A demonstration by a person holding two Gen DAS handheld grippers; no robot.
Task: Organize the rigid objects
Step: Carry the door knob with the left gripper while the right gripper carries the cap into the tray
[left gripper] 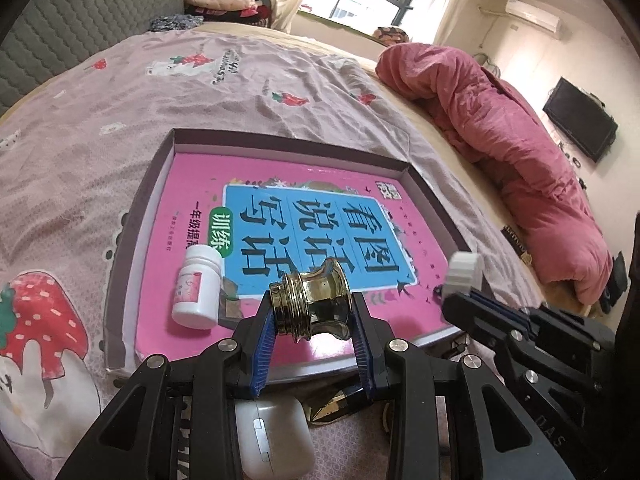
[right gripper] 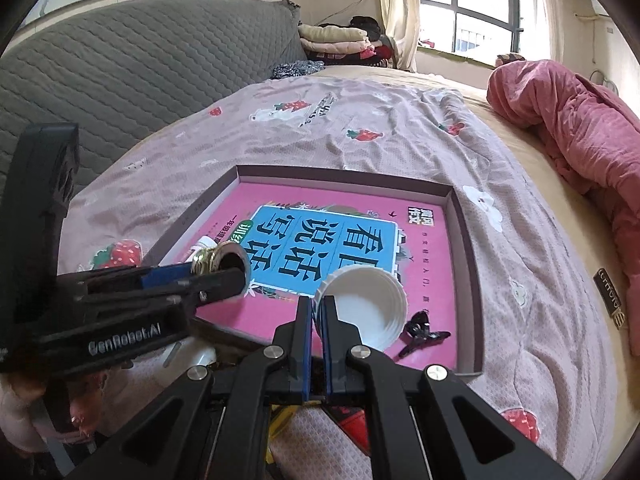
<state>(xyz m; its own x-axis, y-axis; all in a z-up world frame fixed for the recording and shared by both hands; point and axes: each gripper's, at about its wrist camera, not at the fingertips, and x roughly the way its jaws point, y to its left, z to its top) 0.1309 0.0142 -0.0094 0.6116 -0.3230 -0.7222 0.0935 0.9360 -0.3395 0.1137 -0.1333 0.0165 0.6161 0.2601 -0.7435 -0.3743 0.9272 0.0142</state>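
My left gripper [left gripper: 314, 312] is shut on a shiny gold spool-shaped cap [left gripper: 316, 304] and holds it above the near edge of a shallow box [left gripper: 140, 216] lined with a pink book. A white pill bottle [left gripper: 196, 288] lies in the box at its near left. My right gripper [right gripper: 319, 312] is shut on the rim of a white ribbed lid [right gripper: 368, 308], held over the box [right gripper: 468, 240]. The right gripper also shows in the left wrist view [left gripper: 460, 280]. The gold cap shows in the right wrist view [right gripper: 222, 262]. A black hair clip [right gripper: 420, 330] lies in the box.
The box sits on a pink strawberry-print bedspread [left gripper: 100, 128]. A white earbud case [left gripper: 272, 436] and a gold pointed object [left gripper: 332, 406] lie near me, below the left gripper. A rolled red quilt [left gripper: 500, 136] lies at the right. A grey headboard [right gripper: 140, 60] stands behind.
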